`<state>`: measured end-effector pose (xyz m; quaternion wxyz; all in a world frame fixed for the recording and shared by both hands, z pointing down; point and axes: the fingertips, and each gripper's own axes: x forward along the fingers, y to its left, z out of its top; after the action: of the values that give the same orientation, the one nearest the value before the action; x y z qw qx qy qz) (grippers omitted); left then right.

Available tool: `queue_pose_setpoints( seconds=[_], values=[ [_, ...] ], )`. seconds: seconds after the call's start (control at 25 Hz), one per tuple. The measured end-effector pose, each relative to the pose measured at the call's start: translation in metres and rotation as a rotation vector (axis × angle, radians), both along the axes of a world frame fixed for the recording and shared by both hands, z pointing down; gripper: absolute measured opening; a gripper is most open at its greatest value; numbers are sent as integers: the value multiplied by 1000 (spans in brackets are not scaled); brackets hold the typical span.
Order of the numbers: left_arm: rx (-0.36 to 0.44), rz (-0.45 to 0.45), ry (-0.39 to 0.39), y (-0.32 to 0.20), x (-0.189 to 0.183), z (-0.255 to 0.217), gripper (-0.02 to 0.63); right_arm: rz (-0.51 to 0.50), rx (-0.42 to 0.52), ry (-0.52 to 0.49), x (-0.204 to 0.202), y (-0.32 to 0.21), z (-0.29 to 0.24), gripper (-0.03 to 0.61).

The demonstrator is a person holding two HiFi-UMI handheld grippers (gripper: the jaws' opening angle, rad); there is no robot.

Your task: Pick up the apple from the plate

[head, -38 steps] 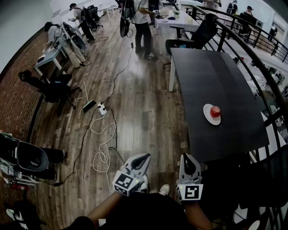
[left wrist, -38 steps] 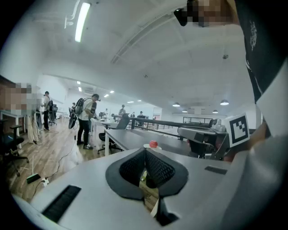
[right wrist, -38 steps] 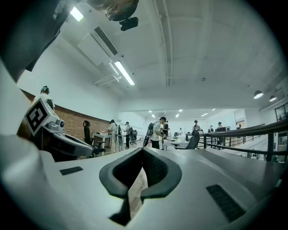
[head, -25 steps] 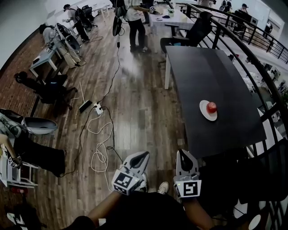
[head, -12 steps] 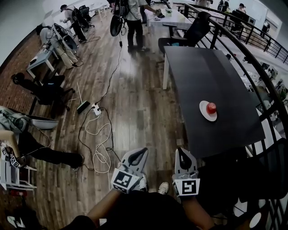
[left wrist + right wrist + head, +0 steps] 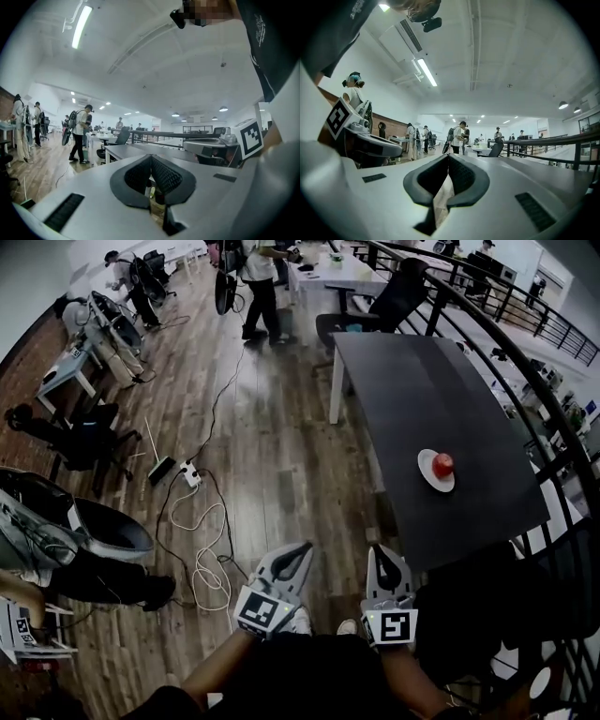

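Apple (image 6: pixel 443 464) on plate (image 6: pixel 428 476), right side of tabletop (image 6: pixel 422 381), far off. L hand-held gripper (image 6: pixel 304 548) & R hand-held gripper (image 6: pixel 382 555) pinched closed, empty, carried level by body; reach prob not yet begun

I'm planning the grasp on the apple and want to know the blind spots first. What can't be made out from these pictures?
- The apple shows in the head view only, too small there to tell its stem or any bruises.
- Its underside and far side are hidden by its own body in the head view.
- The plate is partly covered by the apple in the head view.
- Neither gripper view shows the apple or the plate.
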<state>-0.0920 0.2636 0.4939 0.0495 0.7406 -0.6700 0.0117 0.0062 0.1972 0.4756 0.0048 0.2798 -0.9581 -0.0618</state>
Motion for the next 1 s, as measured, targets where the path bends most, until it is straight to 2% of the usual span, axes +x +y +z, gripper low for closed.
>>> queue_pose_setpoints(
  seconds=[0.28, 0.44, 0.56, 0.84, 1.0],
  values=[
    [20, 18, 37, -18, -39, -1, 23, 66, -6, 33, -22, -11, 7, 25],
    [-6, 23, 54, -34, -54, 7, 23, 92, -26, 15, -30, -25, 11, 25],
    [-8, 51, 60, -49, -58, 8, 23, 100, -33, 5, -36, -38, 14, 25],
    [-45, 129, -17, -99, -58, 6, 23, 158, -41, -9, -30, -92, 21, 25],
    [-7, 161, 33, -142, -58, -6, 23, 173, -41, 6, -34, -129, 30, 25]
  ],
)
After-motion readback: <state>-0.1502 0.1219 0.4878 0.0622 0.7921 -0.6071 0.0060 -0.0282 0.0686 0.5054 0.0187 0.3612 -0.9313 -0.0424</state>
